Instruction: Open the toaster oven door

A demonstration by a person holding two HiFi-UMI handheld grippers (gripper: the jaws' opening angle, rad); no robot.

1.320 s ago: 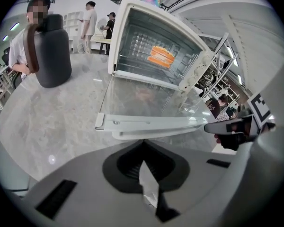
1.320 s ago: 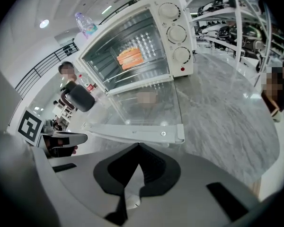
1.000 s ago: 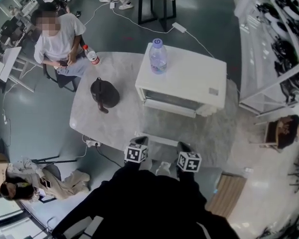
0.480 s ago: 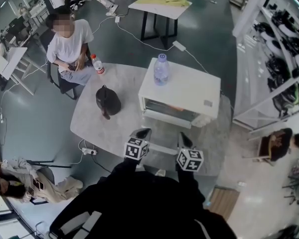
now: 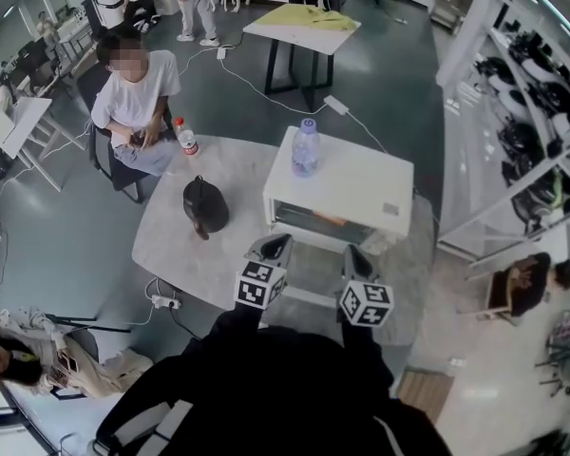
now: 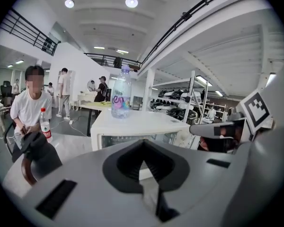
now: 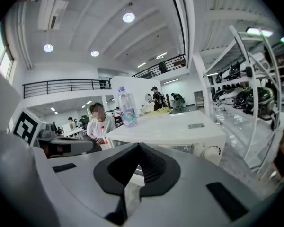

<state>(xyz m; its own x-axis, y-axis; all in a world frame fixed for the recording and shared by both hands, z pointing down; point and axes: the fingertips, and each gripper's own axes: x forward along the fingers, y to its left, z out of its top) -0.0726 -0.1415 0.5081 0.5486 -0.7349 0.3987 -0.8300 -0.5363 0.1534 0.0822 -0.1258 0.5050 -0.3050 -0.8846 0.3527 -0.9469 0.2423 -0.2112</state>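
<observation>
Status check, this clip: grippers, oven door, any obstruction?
Left gripper and right gripper shut, empty, short of the toaster oven. Door closed. Water bottle on top; nothing blocks the door.

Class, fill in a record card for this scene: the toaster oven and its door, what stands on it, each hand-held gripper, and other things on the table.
toaster oven: white, door closed
on top of it: water bottle, upright
left hand-held gripper: jaws together, empty, short of the oven
right hand-held gripper: jaws together, empty, short of the oven
also on the table: black bag, red-capped bottle
</observation>
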